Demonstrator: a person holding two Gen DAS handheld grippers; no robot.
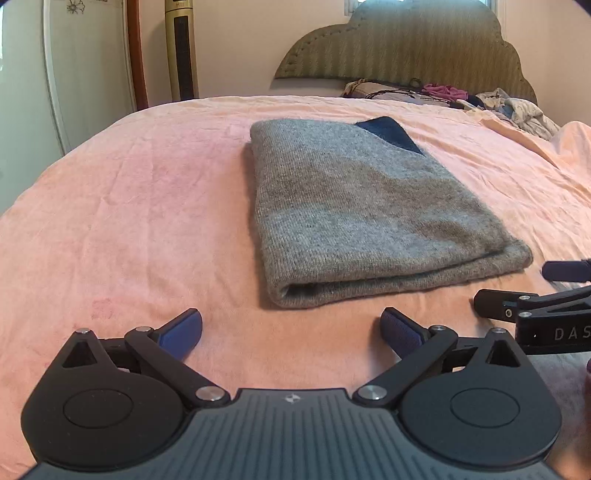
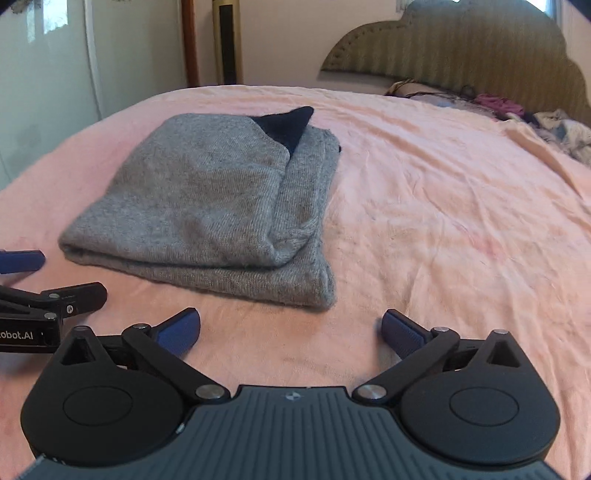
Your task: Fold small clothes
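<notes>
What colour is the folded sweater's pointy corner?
Dark navy corner, on the grey sweater; right wrist view.

Clothes pile (image 1: 517, 107) by headboard (image 1: 406, 48): too small to ID. Right gripper (image 1: 546, 295) cut off by frame edge.

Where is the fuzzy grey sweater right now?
The folded grey knit sweater lies on the pink bedsheet, just beyond both open grippers, centre in the left view, left-of-centre in the right.

- A bed with a wrinkled pink sheet (image 1: 147, 192) fills the room's middle.
- At its far end stands a scalloped, striped olive headboard (image 1: 406, 44) against a pale pink wall (image 1: 236, 44).
- Left of the headboard rise a gold tower fan (image 1: 181, 48), a wooden post (image 1: 137, 55) and a white door (image 1: 85, 66).
- Daylight shows at a window (image 1: 351, 5) above the headboard.
</notes>
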